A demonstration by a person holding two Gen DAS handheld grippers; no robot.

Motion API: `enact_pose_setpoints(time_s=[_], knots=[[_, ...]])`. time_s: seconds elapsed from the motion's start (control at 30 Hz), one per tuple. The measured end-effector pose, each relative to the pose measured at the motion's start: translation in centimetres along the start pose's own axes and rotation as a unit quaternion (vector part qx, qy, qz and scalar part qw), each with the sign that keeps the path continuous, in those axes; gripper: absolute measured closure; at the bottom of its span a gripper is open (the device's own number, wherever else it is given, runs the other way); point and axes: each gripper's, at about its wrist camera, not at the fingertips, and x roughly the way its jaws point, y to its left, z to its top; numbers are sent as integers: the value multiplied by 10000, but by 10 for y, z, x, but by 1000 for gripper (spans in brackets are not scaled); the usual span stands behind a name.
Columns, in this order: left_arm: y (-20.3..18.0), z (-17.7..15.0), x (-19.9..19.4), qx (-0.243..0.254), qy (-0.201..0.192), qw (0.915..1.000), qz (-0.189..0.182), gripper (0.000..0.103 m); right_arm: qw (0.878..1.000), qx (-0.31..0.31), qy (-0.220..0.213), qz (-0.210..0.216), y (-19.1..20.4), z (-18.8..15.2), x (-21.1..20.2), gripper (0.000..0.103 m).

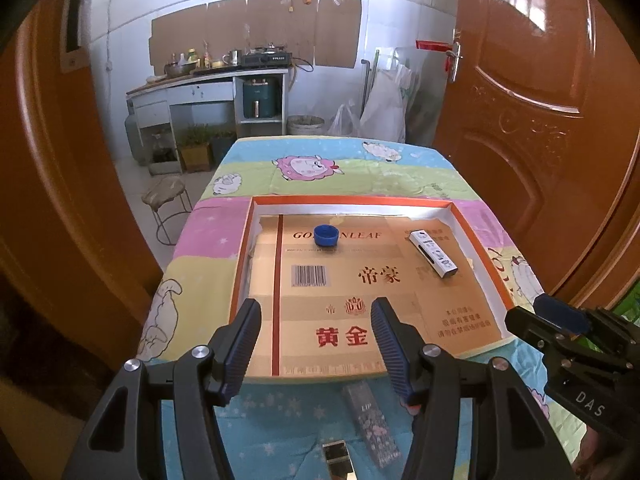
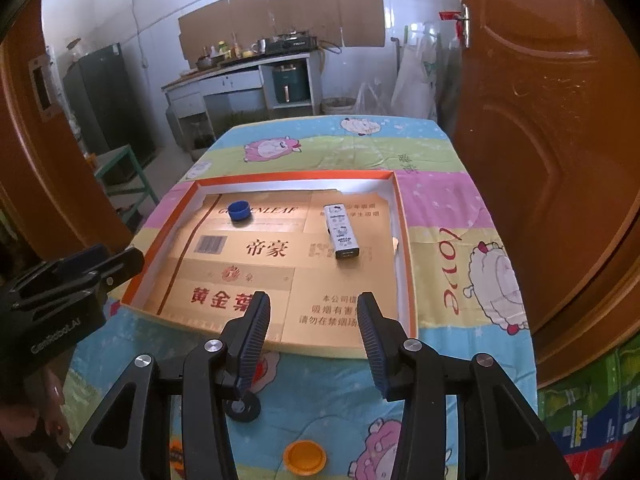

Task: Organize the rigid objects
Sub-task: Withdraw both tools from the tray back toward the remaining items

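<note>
Item: sorting in progress. Already lying in the shallow tray: blue cap, far left; white box, far right. Waiting on the cloth, near side: orange lid, lip-gloss box. Left gripper and right gripper hovering spread, pinching nothing. Best practice: lowering squarely over one piece, closing across its narrow sides.

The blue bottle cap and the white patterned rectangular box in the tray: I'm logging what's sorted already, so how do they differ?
The blue bottle cap is round and plain; the white patterned rectangular box is long, flat-sided and printed. The cap sits at the tray's far left, the box toward its far right, well apart. The cap is the shorter of the two. Both rest on the cardboard floor of the orange-rimmed tray, untouched by either gripper.
</note>
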Motion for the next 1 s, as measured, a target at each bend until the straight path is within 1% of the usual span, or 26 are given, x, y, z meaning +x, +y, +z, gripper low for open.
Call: enact_pose_setpoints(time_s=[0.37, 0.77, 1.0], knots=[[-1, -19, -30, 20, -254, 9997, 53, 46, 9999, -1, -148, -13, 9, -19, -26, 56], [7, -39, -54, -60, -402, 9992, 30, 46, 9994, -111, -332, -19, 23, -40, -55, 56], [7, -54, -69, -15, -498, 9987, 51, 46, 9988, -207, -436, 12, 35, -56, -70, 56]])
